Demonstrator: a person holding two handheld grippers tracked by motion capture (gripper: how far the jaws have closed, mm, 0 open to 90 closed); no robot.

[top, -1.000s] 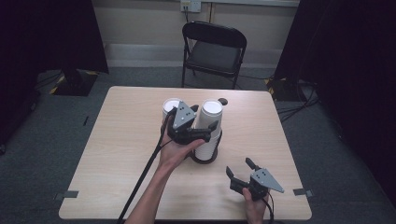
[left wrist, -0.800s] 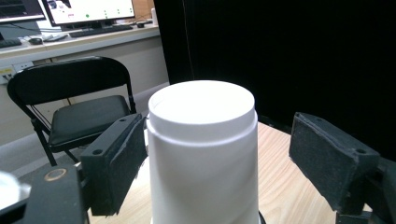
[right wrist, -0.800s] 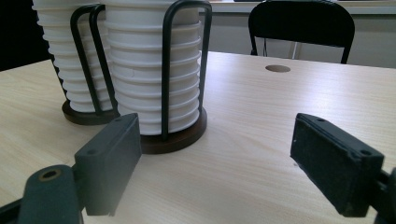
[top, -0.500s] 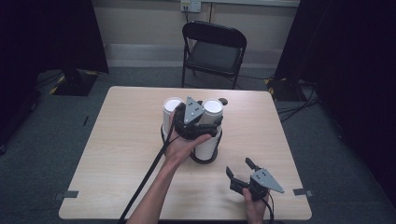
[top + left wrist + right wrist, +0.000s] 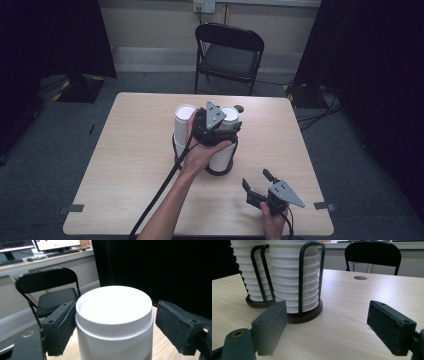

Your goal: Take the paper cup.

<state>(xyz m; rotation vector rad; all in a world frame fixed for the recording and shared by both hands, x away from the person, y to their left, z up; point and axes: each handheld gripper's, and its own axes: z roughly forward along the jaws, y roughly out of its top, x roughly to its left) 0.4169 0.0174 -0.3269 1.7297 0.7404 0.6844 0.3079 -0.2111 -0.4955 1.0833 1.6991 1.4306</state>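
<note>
Since the frame a second before, the left gripper (image 5: 227, 125) had advanced from the near side of the cup holder (image 5: 220, 169) to a position over the right-hand stack of cups (image 5: 114, 322); the right gripper (image 5: 259, 184) had not shifted.

Findings, largest item first, all located against the cup holder.

Table (image 5: 125, 165): carried the holder at about its centre. A folding chair (image 5: 227, 52) stood beyond the holder, off the table's far edge.

Cup holder: a dark base with black wire hoops (image 5: 310, 277), holding two stacks of white ribbed cups upright side by side. The hoops evidently served to keep the stacks from toppling, so a cup could leave only upward. The left-hand stack (image 5: 184, 125) stood untouched.

Left gripper: held level with the top of the holder's right-hand stack, jaws parted. In the left gripper view the topmost cup sat squarely between the pads; one pad lay close against its rim, possibly touching, the other stood clear. Nothing was yet gripped. Judgement: this placement suited closing on the top cup and lifting it free.

Right gripper: rested low on the near right side of the holder, well apart from it, jaws spread and empty. Judgement: parked in reserve, facing the holder's base.
</note>
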